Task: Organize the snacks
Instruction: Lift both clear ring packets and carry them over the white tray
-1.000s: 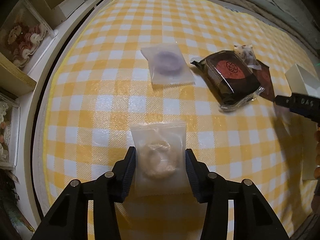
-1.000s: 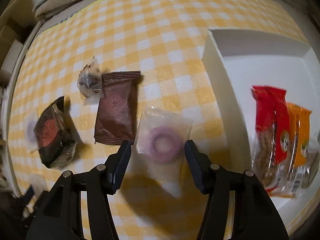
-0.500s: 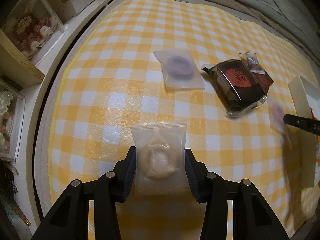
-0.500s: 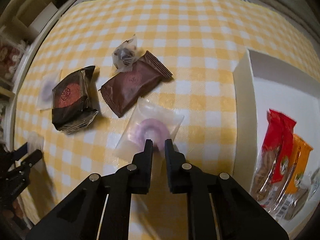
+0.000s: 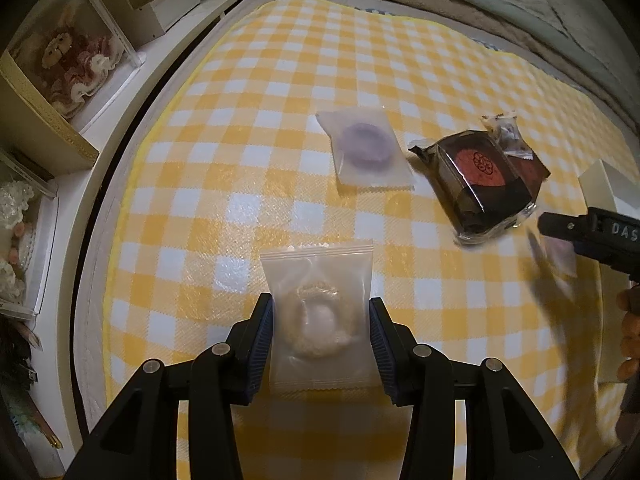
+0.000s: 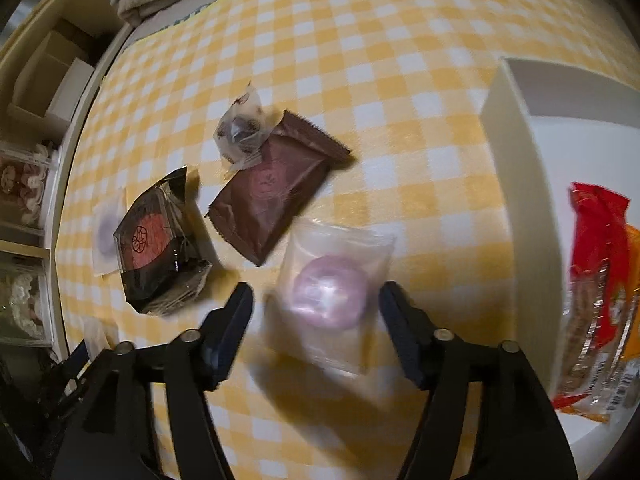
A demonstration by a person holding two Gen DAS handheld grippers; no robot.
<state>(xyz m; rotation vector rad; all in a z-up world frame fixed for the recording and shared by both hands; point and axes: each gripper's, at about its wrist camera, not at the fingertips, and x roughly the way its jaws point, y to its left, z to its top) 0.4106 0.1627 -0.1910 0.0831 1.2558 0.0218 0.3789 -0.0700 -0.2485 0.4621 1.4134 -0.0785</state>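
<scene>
Left gripper [image 5: 320,332]: fingers clamped on the side edges of a clear pouch holding a pale ring cookie [image 5: 318,320], above the yellow-and-white checked cloth [image 5: 240,120].

Right gripper [image 6: 316,320]: jaws have just been opening and stand wide apart. A clear pouch with a purple ring cookie [image 6: 330,296] sits between them, blurred; the pads do not press on it.

Left wrist view only: a second purple ring cookie pouch [image 5: 370,150] lying flat on the cloth, well ahead of the left gripper; shelves at left with a boxed doll [image 5: 68,56]; the right gripper's tip entering at the right edge.

Right wrist view only: the white tray [image 6: 516,160] at right, with a red snack packet [image 6: 596,248] and an orange one [image 6: 632,280] lying inside; a brown foil packet [image 6: 276,192] flat on the cloth, its corner under a small clear-wrapped sweet [image 6: 240,132].

Both views: the black cake pack with a red round label [image 5: 480,178], just beside the brown packet. In the left view the brown packet is mostly hidden behind it.
</scene>
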